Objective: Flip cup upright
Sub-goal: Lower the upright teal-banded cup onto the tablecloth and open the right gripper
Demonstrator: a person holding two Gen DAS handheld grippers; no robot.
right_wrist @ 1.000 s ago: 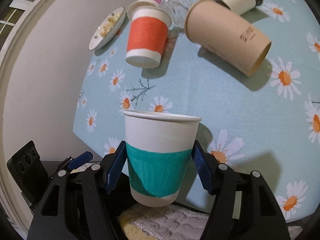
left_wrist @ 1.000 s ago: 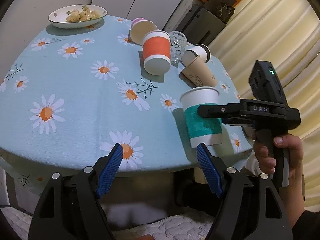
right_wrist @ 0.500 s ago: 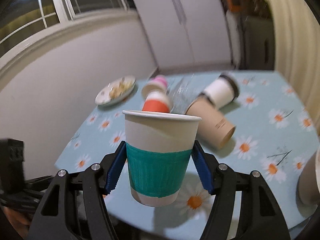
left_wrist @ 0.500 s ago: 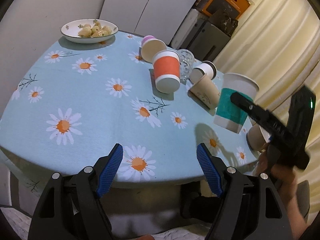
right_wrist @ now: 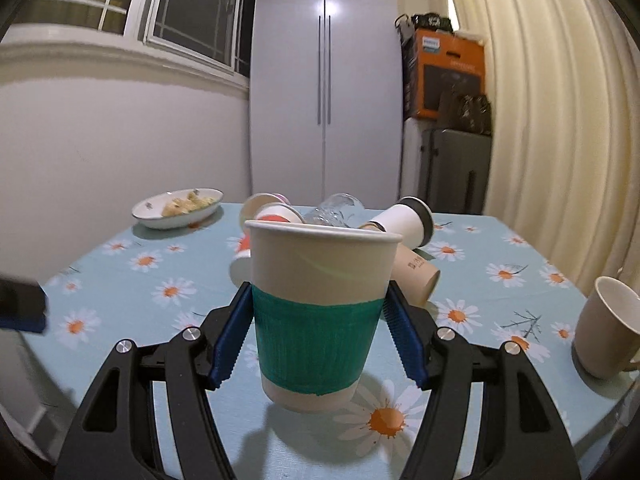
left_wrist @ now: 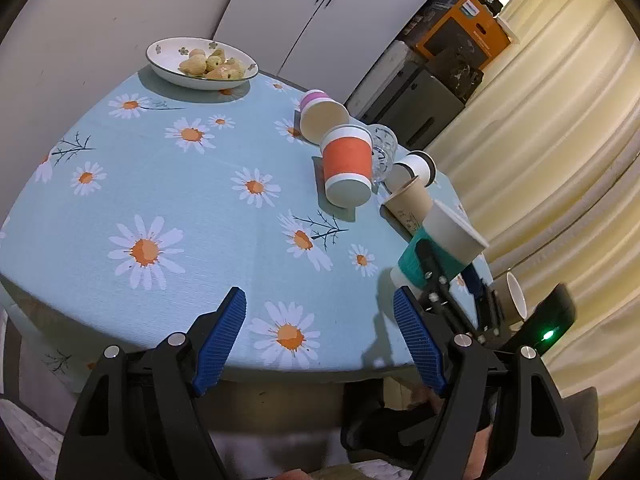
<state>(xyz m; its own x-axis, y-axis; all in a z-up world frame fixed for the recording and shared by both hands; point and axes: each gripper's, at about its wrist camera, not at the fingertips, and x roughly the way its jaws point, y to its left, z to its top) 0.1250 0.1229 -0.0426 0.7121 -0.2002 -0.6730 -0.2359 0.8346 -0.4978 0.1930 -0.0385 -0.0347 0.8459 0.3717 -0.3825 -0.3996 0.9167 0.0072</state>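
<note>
My right gripper (right_wrist: 316, 332) is shut on a white paper cup with a teal band (right_wrist: 318, 312), mouth up, held just above the daisy tablecloth (right_wrist: 120, 300). In the left wrist view the same cup (left_wrist: 434, 246) hangs tilted over the table's right edge, with the right gripper (left_wrist: 448, 274) below it. My left gripper (left_wrist: 320, 336) is open and empty over the table's near edge.
Several cups lie on their sides behind: an orange-banded one (left_wrist: 346, 168), a pink-based one (left_wrist: 320, 114), a brown one (left_wrist: 408, 208), a white one (right_wrist: 404, 222), and a glass (left_wrist: 384, 152). A snack plate (left_wrist: 202, 64) sits far left. A beige mug (right_wrist: 608, 328) stands right.
My right gripper has turned the teal cup from tilted to level and brought it lower and nearer over the table's right side. My left gripper stayed open.
</note>
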